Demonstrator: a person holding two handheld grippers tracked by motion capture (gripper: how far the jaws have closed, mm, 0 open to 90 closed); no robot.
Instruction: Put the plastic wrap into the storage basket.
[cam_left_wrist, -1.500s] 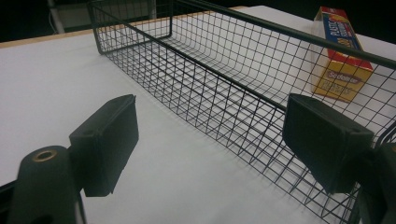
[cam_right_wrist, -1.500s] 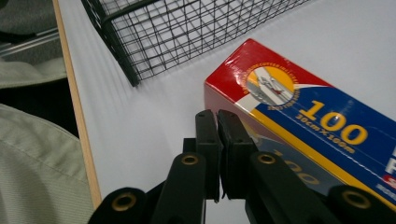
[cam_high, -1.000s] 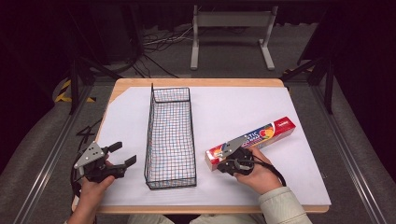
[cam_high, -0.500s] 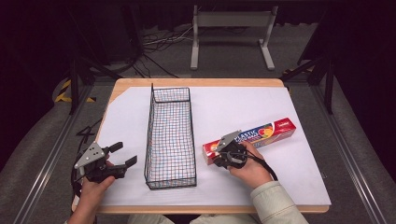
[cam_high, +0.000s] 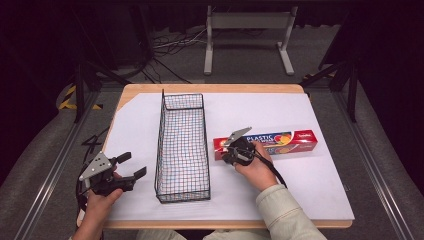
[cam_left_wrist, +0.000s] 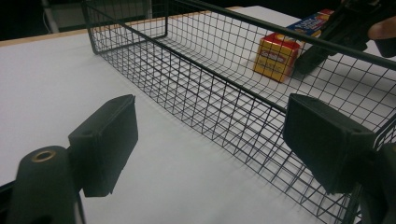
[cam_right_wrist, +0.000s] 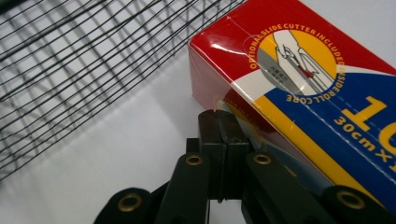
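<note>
Your right tool (cam_high: 235, 150), jaws shut empty, pressed the plastic wrap box (cam_high: 280, 141) end, its long axis running rightward; left tool (cam_high: 126, 166) idled open.

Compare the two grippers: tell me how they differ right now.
The left gripper has its jaws spread wide apart; the right gripper has its jaws pressed together, empty. The left gripper sits left of the basket, near the table's front edge; the right gripper is pressed against the end of the box. Both are black and hand-held.
</note>
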